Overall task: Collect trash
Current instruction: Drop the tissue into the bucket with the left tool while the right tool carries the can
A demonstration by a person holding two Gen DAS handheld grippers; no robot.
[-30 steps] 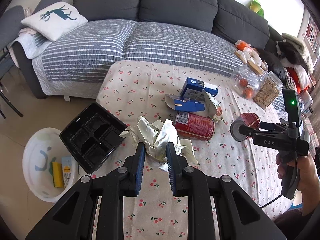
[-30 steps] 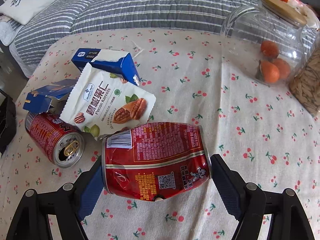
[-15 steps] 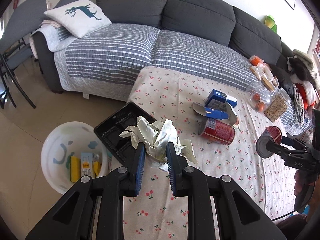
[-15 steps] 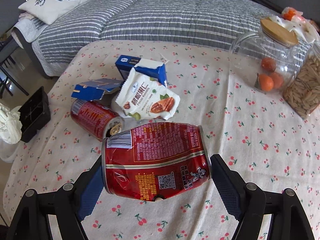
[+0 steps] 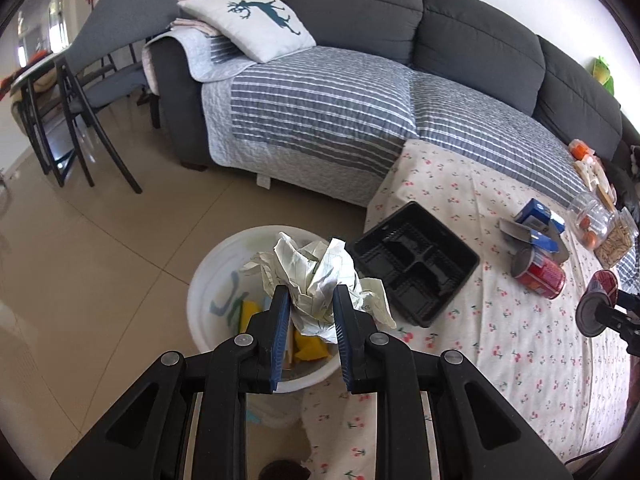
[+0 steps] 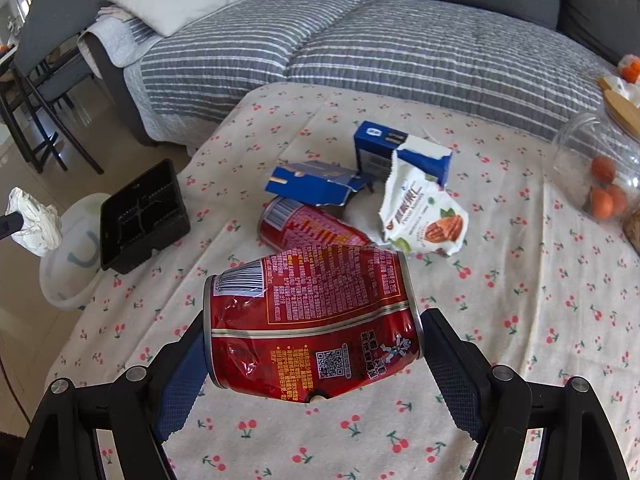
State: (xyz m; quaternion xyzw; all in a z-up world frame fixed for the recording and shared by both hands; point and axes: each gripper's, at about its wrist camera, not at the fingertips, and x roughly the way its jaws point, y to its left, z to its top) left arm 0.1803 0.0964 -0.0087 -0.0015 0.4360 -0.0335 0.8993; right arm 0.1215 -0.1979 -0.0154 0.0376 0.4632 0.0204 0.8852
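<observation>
My left gripper [image 5: 308, 304] is shut on a crumpled white paper wad [image 5: 316, 276] and holds it over the white trash bin [image 5: 212, 280] on the floor beside the table. The wad also shows in the right wrist view [image 6: 34, 216], above the bin [image 6: 72, 260]. My right gripper [image 6: 312, 344] is shut on a dented red can [image 6: 312, 320], held sideways above the cherry-print tablecloth [image 6: 520, 300]. A second red can [image 6: 308, 232], torn blue boxes [image 6: 316, 180], a nut snack bag [image 6: 424, 216] and a black plastic tray [image 6: 144, 216] lie on the table.
The bin holds yellow packets [image 5: 308, 348]. Glass jars [image 6: 600, 176] with oranges and seeds stand at the table's right. A grey sofa with striped cover [image 5: 320, 112] is behind the table. Chairs [image 5: 80, 80] stand at the far left on the tiled floor.
My left gripper has carried the paper wad left off the table to above the bin. My right gripper has pulled back and up with the dented can.
</observation>
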